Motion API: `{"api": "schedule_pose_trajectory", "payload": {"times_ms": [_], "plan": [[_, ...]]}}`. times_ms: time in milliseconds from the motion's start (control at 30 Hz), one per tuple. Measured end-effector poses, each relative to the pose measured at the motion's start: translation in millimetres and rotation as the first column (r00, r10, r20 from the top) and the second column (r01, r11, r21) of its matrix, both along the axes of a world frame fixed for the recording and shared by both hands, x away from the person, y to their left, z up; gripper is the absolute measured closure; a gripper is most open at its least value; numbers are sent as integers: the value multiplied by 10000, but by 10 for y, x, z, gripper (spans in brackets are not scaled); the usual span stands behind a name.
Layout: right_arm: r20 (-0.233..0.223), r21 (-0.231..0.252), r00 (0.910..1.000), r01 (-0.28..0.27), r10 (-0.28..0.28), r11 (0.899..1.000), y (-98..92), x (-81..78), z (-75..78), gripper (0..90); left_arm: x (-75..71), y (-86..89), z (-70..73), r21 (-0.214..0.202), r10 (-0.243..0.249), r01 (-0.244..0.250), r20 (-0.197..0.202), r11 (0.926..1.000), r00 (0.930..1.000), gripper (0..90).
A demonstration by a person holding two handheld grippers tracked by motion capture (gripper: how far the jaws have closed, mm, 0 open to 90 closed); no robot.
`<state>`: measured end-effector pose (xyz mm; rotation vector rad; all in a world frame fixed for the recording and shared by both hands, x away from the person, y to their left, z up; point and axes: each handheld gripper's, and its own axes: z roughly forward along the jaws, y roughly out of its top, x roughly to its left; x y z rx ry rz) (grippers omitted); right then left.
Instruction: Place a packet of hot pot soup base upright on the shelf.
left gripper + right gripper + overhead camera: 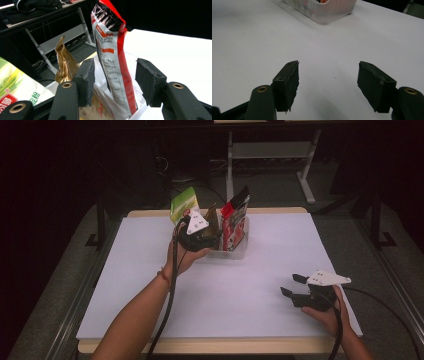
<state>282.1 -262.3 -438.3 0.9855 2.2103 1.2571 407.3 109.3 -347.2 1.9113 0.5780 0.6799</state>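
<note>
A clear plastic bin (239, 252) at the table's back middle holds three upright snack bags: green (183, 203), gold-brown (213, 216) and red-and-black (234, 222). My left gripper (215, 234) is at the bin's left side and open. In the left gripper view its jaws (115, 72) stand on either side of the red bag (112, 57), with a small gap to each pad. The gold bag (64, 63) and green bag (15, 87) lie to its left. My right gripper (291, 285) is held open over bare table at the front right, with nothing between its jaws (329, 72).
A white table top (250, 285) stretches between the bin and the front edge. The bin (329, 12) sits far ahead in the right gripper view. Desk legs and dark floor lie beyond the table's back edge. A cable trails from each gripper toward the person.
</note>
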Motion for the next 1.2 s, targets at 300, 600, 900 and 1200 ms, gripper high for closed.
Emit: {"api": "schedule_pose_trajectory", "payload": {"times_ms": [300,600,900,1200], "plan": [[-60,-10,10000,60,-60,10000,-5,-2,-4,328,-84,62,-92,655,-154,162,-128,9977,9998,393],[7,-82,10000,29,-29,10000,1,-2,-2,328,-179,146,-145,1076,-643,687,-436,9918,9970,336],[27,-235,10000,7,-6,9997,23,-13,-1,328,-292,297,-186,1366,-795,847,-427,9870,9959,322],[30,-335,10000,-37,38,9994,39,-12,-7,328,-398,446,-215,1624,-815,855,-312,9830,9962,313]]}}
